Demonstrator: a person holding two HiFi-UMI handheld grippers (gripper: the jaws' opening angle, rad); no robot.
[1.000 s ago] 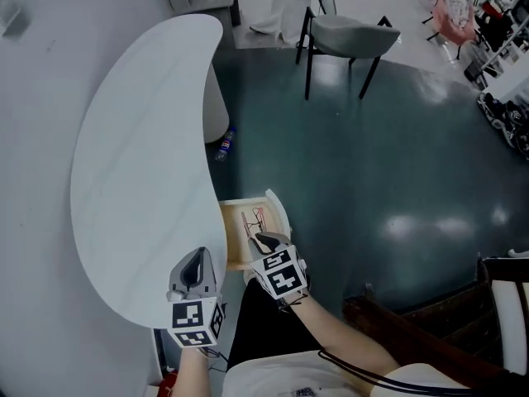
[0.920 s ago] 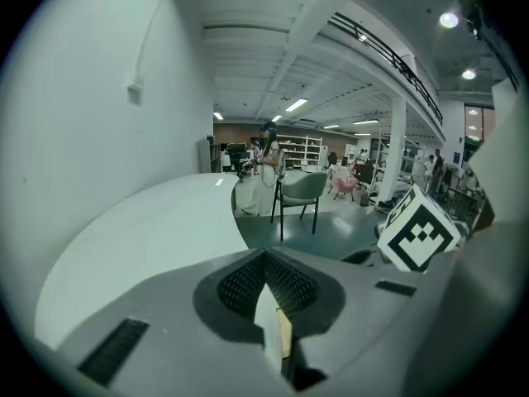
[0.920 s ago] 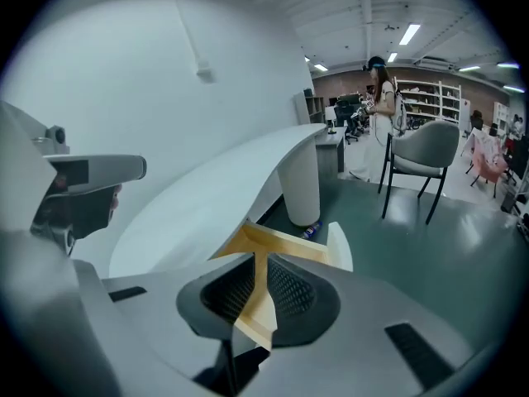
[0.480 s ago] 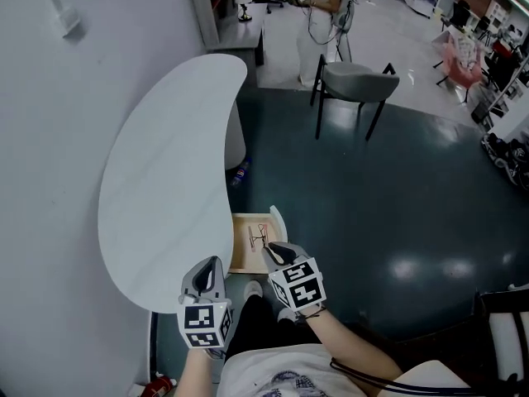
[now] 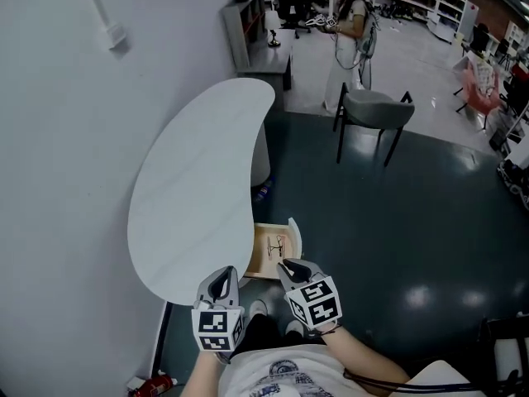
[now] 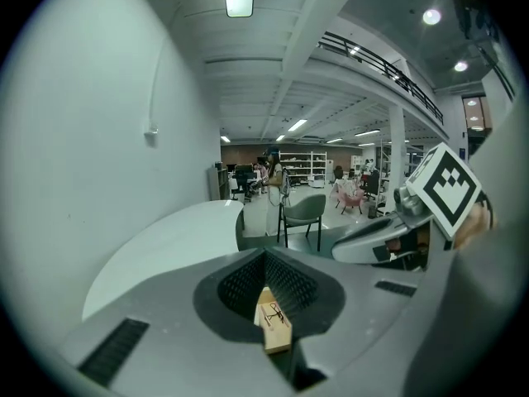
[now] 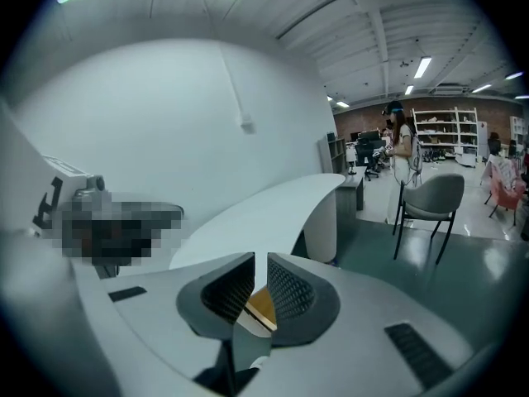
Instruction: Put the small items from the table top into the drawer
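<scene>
1. The small dark wire item (image 5: 275, 244) lies in the open pale wooden drawer (image 5: 263, 260) at frame centre; the white curved tabletop (image 5: 198, 180) looks bare.
2. The left gripper (image 5: 221, 279) has its jaws together and the right gripper (image 5: 292, 265) has them slightly apart; both are empty.
3. Next, probably: push the drawer shut.

Both are hovering low in frame: the left gripper (image 5: 221, 275) is hanging just off the near end of the white table (image 5: 198, 188), and the right gripper (image 5: 290, 265) is pointing at the open drawer (image 5: 264, 260), where a small wiry item (image 5: 276, 244) is lying. A grey chair (image 5: 376, 106) is standing well beyond.
</scene>
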